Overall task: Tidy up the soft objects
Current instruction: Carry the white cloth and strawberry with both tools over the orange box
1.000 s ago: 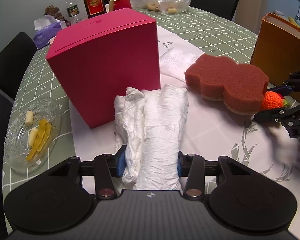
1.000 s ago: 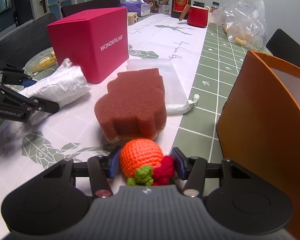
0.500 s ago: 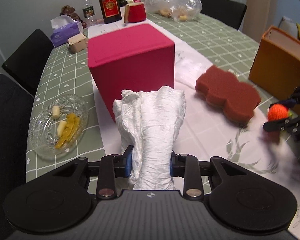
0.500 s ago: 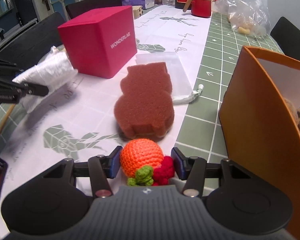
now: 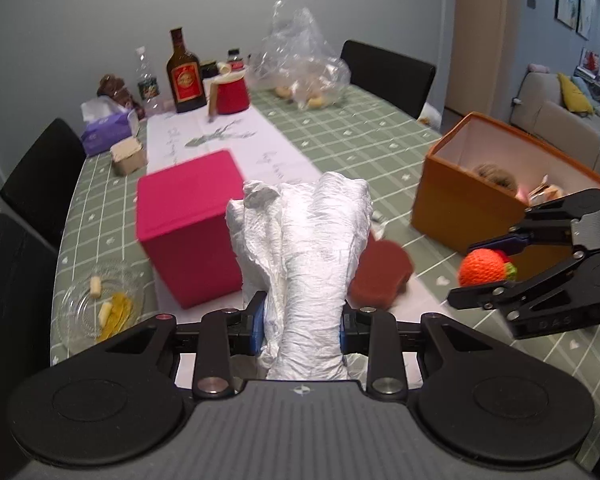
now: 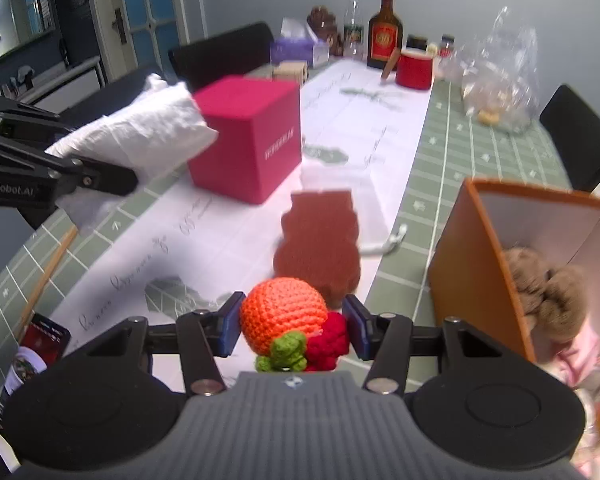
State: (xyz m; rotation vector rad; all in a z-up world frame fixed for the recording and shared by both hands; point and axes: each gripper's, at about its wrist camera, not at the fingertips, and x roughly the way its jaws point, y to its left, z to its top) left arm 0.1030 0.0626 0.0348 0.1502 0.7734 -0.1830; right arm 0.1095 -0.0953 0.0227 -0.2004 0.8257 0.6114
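Note:
My left gripper (image 5: 302,326) is shut on a rolled white cloth (image 5: 312,256) and holds it high above the table; the cloth also shows in the right wrist view (image 6: 140,132). My right gripper (image 6: 292,326) is shut on an orange crocheted fruit (image 6: 284,312) with green and red bits, also seen in the left wrist view (image 5: 485,267). An orange storage box (image 6: 476,256) stands to the right with a brown plush toy (image 6: 548,292) inside. A brown sponge (image 6: 320,244) lies on the white runner.
A pink cube box (image 5: 188,224) stands left of centre. A glass dish (image 5: 100,308) with scraps is at the left edge. Bottles (image 5: 184,76), a red mug (image 5: 230,94), a tissue box (image 5: 106,130) and a plastic bag (image 5: 304,68) crowd the far end. Black chairs surround the table.
Both grippers have risen well above the table with their loads. The right gripper now sits higher and closer to the orange box, whose inside has come into view.

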